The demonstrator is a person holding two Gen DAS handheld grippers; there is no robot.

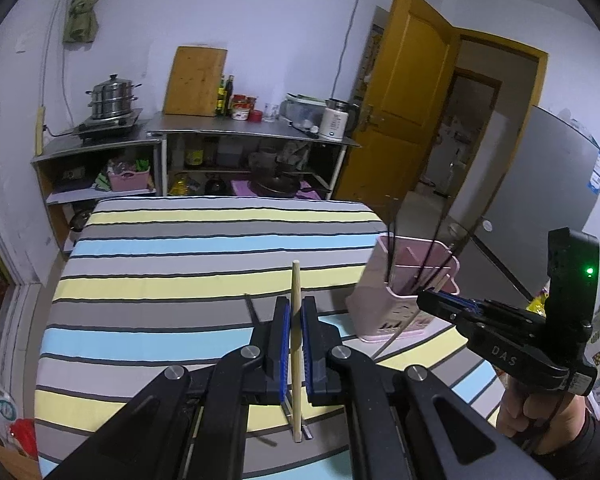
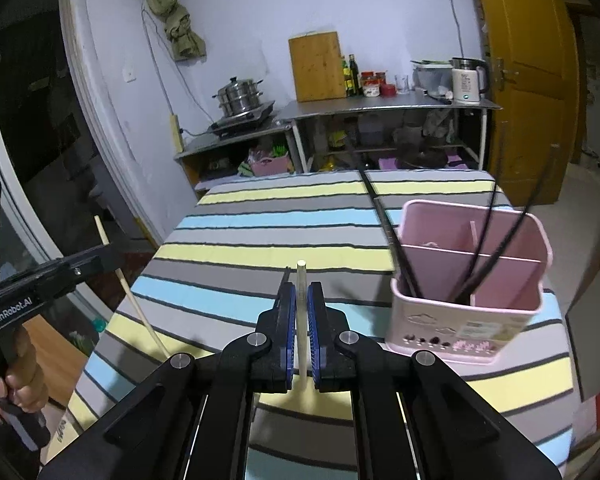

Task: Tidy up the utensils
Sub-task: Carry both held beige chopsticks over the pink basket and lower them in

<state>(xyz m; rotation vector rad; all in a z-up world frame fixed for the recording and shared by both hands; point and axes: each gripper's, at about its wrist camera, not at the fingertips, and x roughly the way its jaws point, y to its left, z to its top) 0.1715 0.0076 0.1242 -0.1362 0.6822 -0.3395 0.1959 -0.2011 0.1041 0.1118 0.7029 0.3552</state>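
Left wrist view: both fingers pinching chopsticks [image 1: 297, 344], holder [image 1: 396, 304] partly hidden.

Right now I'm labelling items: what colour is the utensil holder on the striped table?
Pale pink utensil holder, with small cloud and flower decorations low on its front; clearest in the right wrist view.

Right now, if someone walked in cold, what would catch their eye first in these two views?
Probably the striped tablecloth that fills both views, and the pink utensil holder near its right edge with dark chopsticks leaning out. Next, each gripper is clamped on one pale wooden chopstick: the left gripper holds one and the right gripper holds another above the cloth.
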